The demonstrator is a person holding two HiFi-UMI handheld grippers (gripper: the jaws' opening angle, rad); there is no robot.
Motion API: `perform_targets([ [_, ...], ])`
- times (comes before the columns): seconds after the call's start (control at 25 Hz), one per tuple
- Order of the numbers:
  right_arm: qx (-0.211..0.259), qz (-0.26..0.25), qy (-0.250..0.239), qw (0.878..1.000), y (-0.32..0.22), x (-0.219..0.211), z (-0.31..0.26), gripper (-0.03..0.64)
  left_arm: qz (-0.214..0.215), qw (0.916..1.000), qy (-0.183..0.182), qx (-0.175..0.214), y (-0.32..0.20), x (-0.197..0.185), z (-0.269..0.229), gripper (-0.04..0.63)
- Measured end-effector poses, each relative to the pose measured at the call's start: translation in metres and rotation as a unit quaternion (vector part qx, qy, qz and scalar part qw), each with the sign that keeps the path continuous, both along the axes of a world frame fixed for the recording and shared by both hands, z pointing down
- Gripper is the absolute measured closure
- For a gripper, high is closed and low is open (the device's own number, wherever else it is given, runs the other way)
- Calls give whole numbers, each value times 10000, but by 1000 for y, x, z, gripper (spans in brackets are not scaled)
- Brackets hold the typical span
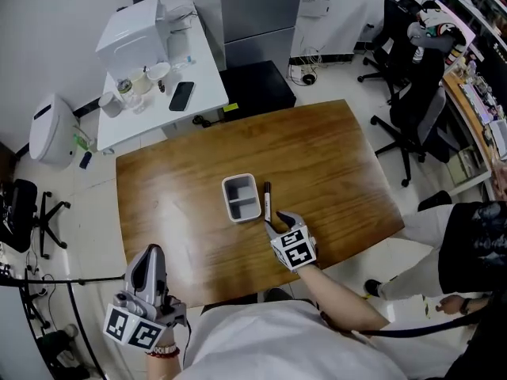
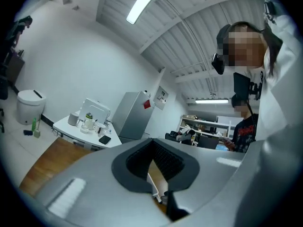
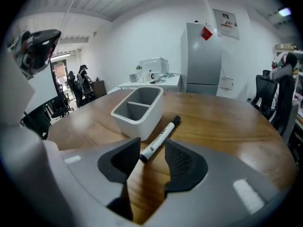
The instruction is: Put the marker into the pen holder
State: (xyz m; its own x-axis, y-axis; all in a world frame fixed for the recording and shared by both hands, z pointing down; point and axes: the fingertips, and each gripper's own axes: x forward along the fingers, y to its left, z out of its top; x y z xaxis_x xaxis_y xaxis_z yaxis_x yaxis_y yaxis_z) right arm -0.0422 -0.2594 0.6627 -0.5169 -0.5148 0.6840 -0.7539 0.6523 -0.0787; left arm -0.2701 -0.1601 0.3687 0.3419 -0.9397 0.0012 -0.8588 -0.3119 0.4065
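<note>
A black and white marker (image 1: pixel 268 201) lies flat on the wooden table (image 1: pixel 333 157), just right of the grey two-compartment pen holder (image 1: pixel 242 198). My right gripper (image 1: pixel 278 222) stands open at the marker's near end. In the right gripper view that end of the marker (image 3: pixel 160 138) sits between the jaws close to the left pad, not pinched, with the pen holder (image 3: pixel 138 108) just beyond. My left gripper (image 1: pixel 151 255) is held off the table's near left edge. Its tips (image 2: pixel 151 143) meet with nothing between them.
A white side table (image 1: pixel 202 77) with a white appliance (image 1: pixel 133 34), cups and a black phone (image 1: pixel 181 95) stands behind the wooden table. A grey fridge (image 1: pixel 257 14) is at the back, office chairs (image 1: pixel 416 101) at right, a white bin (image 1: pixel 51 129) at left. Another person (image 1: pixel 467 244) stands at right.
</note>
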Motion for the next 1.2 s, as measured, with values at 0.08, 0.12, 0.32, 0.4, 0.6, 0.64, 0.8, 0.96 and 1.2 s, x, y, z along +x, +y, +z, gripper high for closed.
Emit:
perform_targets([
  [0.08, -154, 43, 137, 9998, -1, -2, 11, 463, -54, 9998, 183, 24, -6, -10, 3, 618],
  [0.12, -240, 103, 163, 9995, -1, -4, 14, 463, -52, 9998, 215, -7, -9, -13, 5, 618],
  [0.32, -480, 88, 337, 9982, 0, -16, 24, 463, 45, 9991, 222, -358, -25, -19, 24, 618],
  [0.4, -541, 147, 423, 9975, -2, -19, 29, 462, 74, 9988, 280, -387, -31, -18, 27, 618],
  [0.6, -625, 259, 555, 9962, -1, -20, 30, 503, 158, 9984, 342, -431, -37, -12, 29, 618],
  [0.64, -623, 234, 554, 9962, 0, -21, 30, 511, 164, 9983, 349, -437, -37, -12, 30, 618],
  [0.8, -717, 337, 461, 9958, -1, -16, 29, 528, 99, 9981, 410, -456, -37, -15, 31, 618],
  [0.96, -765, 691, 326, 9941, -7, 5, 25, 549, 32, 9980, 448, -454, -34, -20, 31, 618],
  [1.2, -438, 1058, 26, 9934, -18, 35, -8, 552, 62, 9979, 518, -393, -37, -17, 31, 618],
])
